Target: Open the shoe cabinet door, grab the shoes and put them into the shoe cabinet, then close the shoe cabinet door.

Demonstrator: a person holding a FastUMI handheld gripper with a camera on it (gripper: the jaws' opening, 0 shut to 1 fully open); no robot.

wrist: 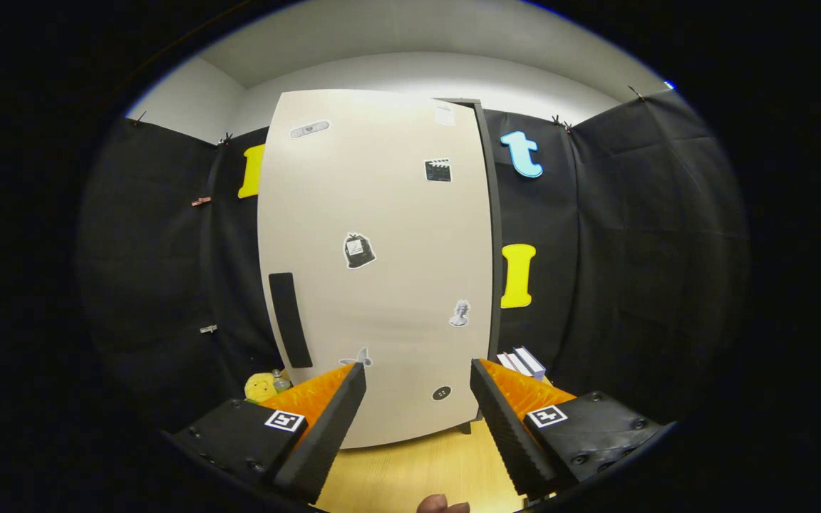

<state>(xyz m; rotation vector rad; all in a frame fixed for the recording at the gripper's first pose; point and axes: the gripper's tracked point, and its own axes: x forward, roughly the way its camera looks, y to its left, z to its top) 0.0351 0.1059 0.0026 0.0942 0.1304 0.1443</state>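
Beige upright cabinet door [375,263] beyond parted fingers [325,420]

Shoe cabinet [375,271] standing upright on the wood floor, beige sticker-covered door [396,214] sitting shut, dark handle strip [290,319] running vertically near its left edge.

The gripper view looks forward along the two fingers [350,406], which stand spread apart with nothing between them, and faces the shoe cabinet door [382,242] nearly head-on from near. The door rises ahead of the fingers from the wooden floor [417,470] almost to the ceiling [410,35]. Black booth cloth [631,249] lies to both sides of the door. The camera sits low, tilted slightly upward.
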